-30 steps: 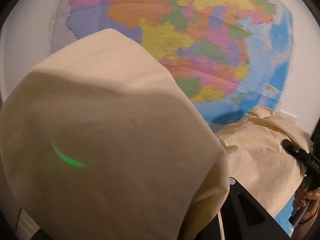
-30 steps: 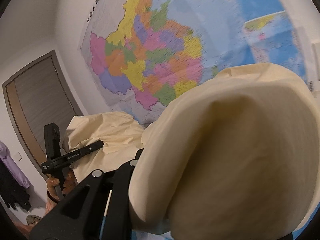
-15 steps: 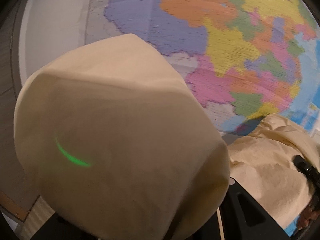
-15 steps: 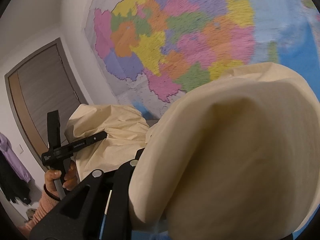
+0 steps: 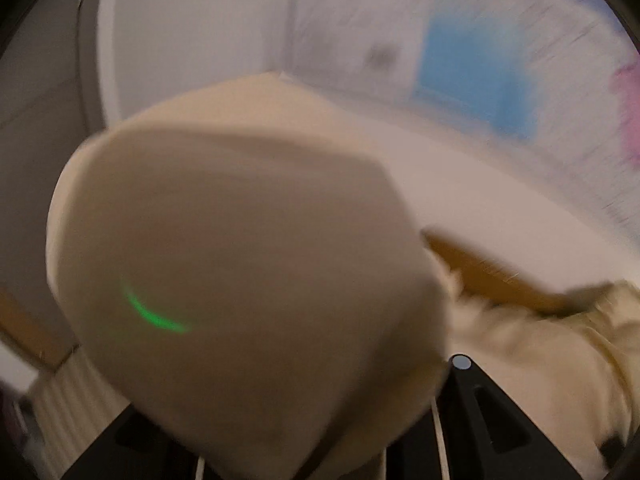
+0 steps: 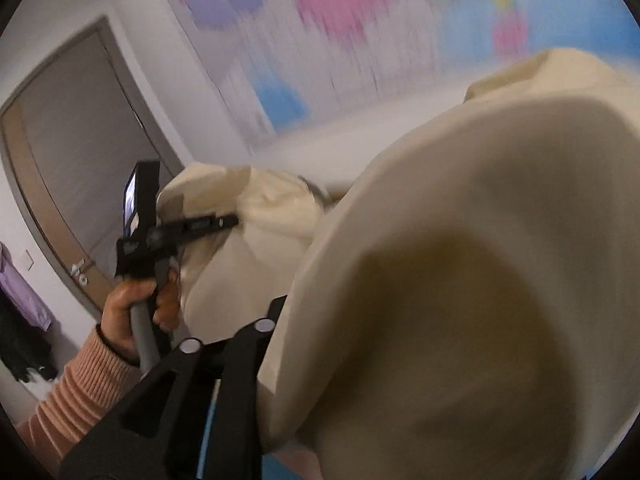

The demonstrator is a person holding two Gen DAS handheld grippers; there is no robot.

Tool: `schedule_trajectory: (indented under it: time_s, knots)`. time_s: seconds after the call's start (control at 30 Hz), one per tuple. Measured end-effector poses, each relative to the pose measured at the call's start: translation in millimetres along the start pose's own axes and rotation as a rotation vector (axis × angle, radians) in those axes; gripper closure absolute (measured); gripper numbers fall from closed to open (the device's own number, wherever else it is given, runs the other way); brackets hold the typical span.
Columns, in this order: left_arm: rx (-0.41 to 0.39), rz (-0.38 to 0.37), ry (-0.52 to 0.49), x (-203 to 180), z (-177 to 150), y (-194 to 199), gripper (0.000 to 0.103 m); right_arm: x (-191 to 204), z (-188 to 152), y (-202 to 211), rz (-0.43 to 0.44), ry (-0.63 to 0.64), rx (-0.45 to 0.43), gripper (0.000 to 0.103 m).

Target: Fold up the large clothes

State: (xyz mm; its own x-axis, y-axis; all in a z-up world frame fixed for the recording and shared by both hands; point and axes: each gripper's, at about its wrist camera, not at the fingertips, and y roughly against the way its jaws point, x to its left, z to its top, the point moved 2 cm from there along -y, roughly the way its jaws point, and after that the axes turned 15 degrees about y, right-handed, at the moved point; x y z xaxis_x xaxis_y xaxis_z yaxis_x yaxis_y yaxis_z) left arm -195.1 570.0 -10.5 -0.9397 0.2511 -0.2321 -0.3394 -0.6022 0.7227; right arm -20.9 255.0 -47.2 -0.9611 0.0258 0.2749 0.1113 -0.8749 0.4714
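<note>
Across the left wrist view, the cream garment (image 5: 248, 272) billows over the left gripper (image 5: 320, 432), hiding its jaws, so their state cannot be told; more cloth trails to the right below the blurred wall map (image 5: 500, 60). From the right wrist view, the garment likewise drapes the right gripper (image 6: 256, 360), jaws hidden, while left of it a hand (image 6: 132, 312) holds the other gripper, whose fingers disappear into the cloth, near the door (image 6: 76, 152).

A plain cream garment (image 6: 460, 280) is seen, marked by a green glint (image 5: 154, 314). Black tongs (image 6: 230, 221) are shown beside a ribbed peach sleeve (image 6: 84, 388), a grey-brown door (image 6: 72, 140) and a blurred pink, blue and yellow wall map (image 6: 340, 8).
</note>
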Motion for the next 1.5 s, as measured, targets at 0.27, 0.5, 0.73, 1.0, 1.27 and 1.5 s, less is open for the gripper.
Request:
schedule_trajectory:
  time_s: [0.27, 0.5, 0.73, 1.0, 1.27, 1.5]
  knots:
    - [0.050, -0.015, 0.066, 24.2, 0.9, -15.8, 0.077, 0.8, -15.0, 59.1, 0.067, 0.067, 0.059, 0.045]
    - [0.078, -0.016, 0.040, 28.5, -4.1, -4.8, 0.058, 7.3, -31.4, 140.9, 0.014, 0.252, 0.087, 0.045]
    - [0.038, -0.127, 0.039, 40.1, -15.7, 53.3, 0.039, -28.5, 2.4, 143.4, -0.129, 0.187, 0.001, 0.047]
    - [-0.001, -0.188, -0.052, 24.0, -53.5, 99.2, 0.034, -55.0, -9.4, 53.8, -0.158, 0.070, 0.165, 0.065]
    - [0.045, -0.244, -0.171, -19.7, -90.5, 107.6, 0.028, -47.7, -8.1, 68.6, -0.168, 0.086, 0.193, 0.065]
    - [0.030, -0.302, -0.207, -43.5, -108.7, 116.5, 0.025, -23.6, 13.6, 81.0, -0.168, 0.171, 0.101, 0.059]
